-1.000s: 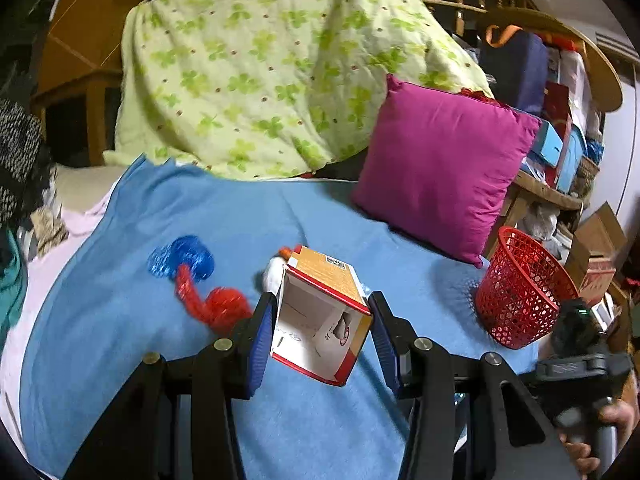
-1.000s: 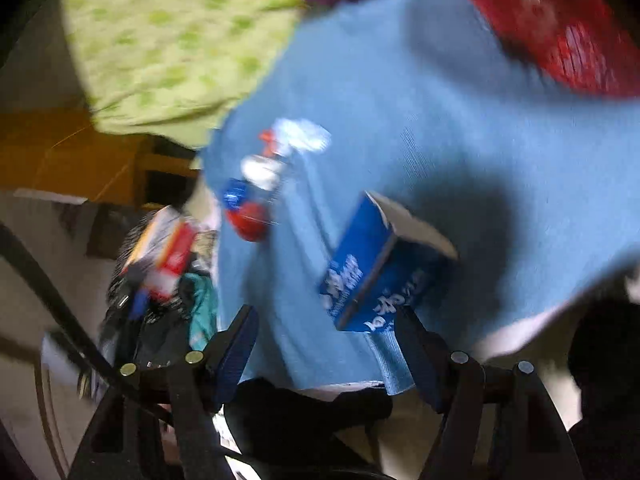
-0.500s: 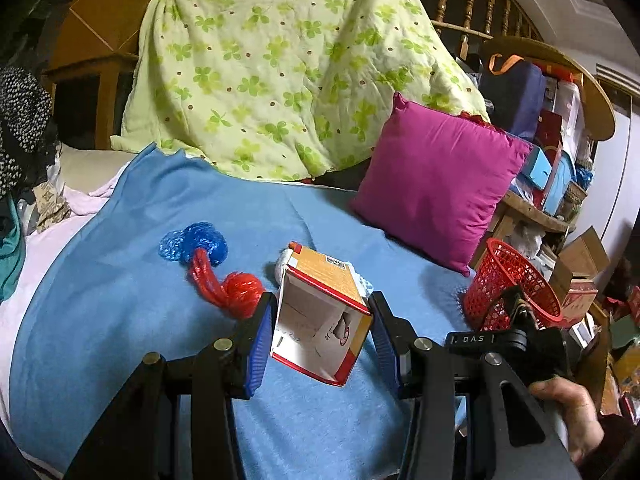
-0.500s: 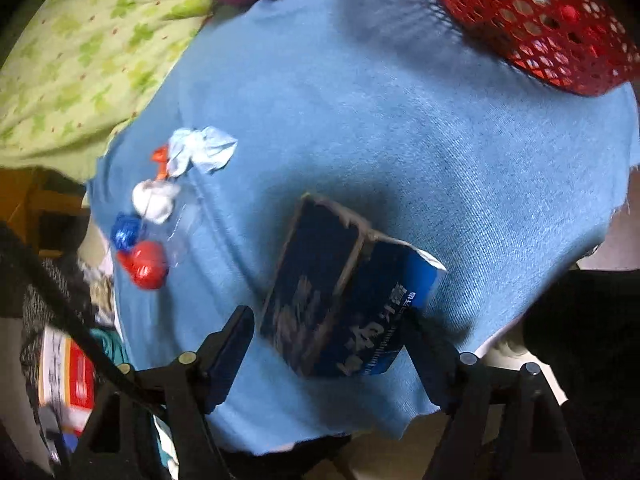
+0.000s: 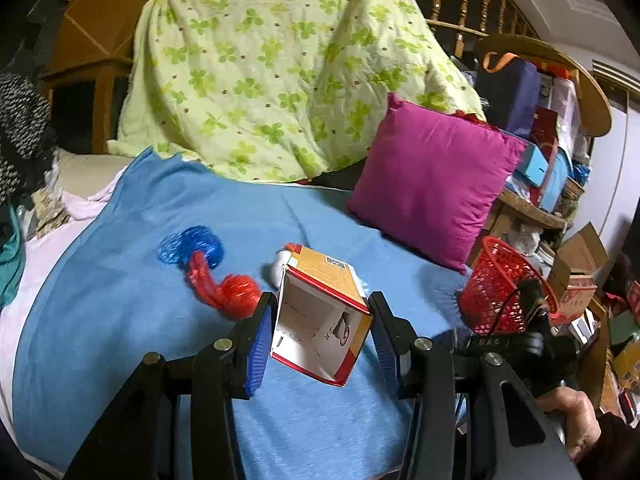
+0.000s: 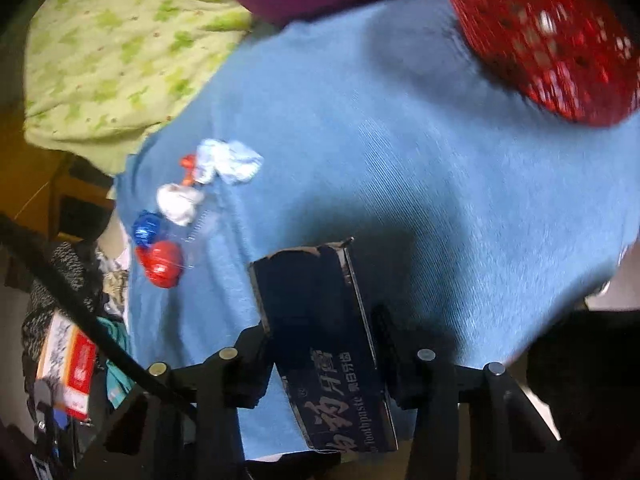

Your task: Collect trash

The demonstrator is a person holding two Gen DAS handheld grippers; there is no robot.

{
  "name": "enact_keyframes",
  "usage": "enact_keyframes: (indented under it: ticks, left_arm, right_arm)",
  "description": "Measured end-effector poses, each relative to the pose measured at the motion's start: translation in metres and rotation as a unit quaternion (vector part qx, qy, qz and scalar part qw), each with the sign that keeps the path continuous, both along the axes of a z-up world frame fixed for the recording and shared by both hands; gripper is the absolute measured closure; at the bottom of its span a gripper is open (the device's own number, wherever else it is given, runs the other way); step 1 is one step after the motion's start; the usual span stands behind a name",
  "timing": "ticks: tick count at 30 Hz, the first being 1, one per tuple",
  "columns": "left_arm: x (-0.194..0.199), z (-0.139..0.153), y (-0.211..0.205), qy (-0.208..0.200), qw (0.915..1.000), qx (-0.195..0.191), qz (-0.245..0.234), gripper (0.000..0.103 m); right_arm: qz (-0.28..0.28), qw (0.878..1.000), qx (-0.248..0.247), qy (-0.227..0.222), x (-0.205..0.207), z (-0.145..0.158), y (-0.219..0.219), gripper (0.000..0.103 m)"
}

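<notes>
My left gripper [image 5: 320,322] is shut on an orange, white and red carton [image 5: 324,276], open end toward the camera, held above the blue blanket [image 5: 140,320]. My right gripper [image 6: 322,324] has a dark blue toothpaste box [image 6: 340,392] between its fingers; the jaws are closing and both pads touch its sides. On the blanket lie a red and blue wrapper [image 5: 216,276], white crumpled paper [image 6: 178,200] and a pale blue tissue [image 6: 234,160]. A red mesh basket [image 5: 496,300] stands at the blanket's right edge, also the basket [image 6: 540,40] in the right wrist view.
A magenta cushion [image 5: 432,188] and a green patterned quilt [image 5: 280,72] lie behind the blanket. Cluttered shelves and cardboard boxes [image 5: 576,264] fill the right side. A hand [image 5: 572,420] holds the right gripper at lower right. Clothes and a red-white packet [image 6: 68,368] lie left of the bed.
The right gripper's jaws have come in from wide apart onto the toothpaste box, which now lies lengthwise between them. The left gripper keeps its hold on the carton.
</notes>
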State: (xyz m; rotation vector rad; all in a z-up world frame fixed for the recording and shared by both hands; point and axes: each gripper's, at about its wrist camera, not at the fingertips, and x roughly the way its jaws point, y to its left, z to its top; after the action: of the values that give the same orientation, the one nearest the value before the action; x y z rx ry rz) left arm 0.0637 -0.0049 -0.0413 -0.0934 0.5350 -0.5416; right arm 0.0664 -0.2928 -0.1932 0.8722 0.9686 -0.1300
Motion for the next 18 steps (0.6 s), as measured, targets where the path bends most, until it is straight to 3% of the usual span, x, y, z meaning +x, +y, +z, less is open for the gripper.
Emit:
enact_keyframes:
  ticks: [6, 11, 14, 18]
  left_arm:
    - [-0.006, 0.031, -0.049, -0.034, 0.9979, 0.007, -0.054, 0.054]
    - [-0.005, 0.062, -0.110, -0.051, 0.9908, -0.010, -0.125, 0.054]
    - [-0.005, 0.075, -0.154, -0.059, 0.9842, -0.013, -0.167, 0.054]
    - [-0.006, 0.082, -0.218, -0.058, 0.9742, -0.008, -0.218, 0.054]
  right_arm:
    - [-0.010, 0.992, -0.026, -0.120, -0.024, 0.068, -0.024, 0.055]
    - [-0.055, 0.973, -0.075, -0.211, -0.068, 0.132, -0.071, 0.055]
    - [-0.094, 0.963, -0.097, -0.233, -0.090, 0.158, -0.108, 0.055]
    - [-0.135, 0.956, -0.097, -0.241, -0.111, 0.168, -0.154, 0.055]
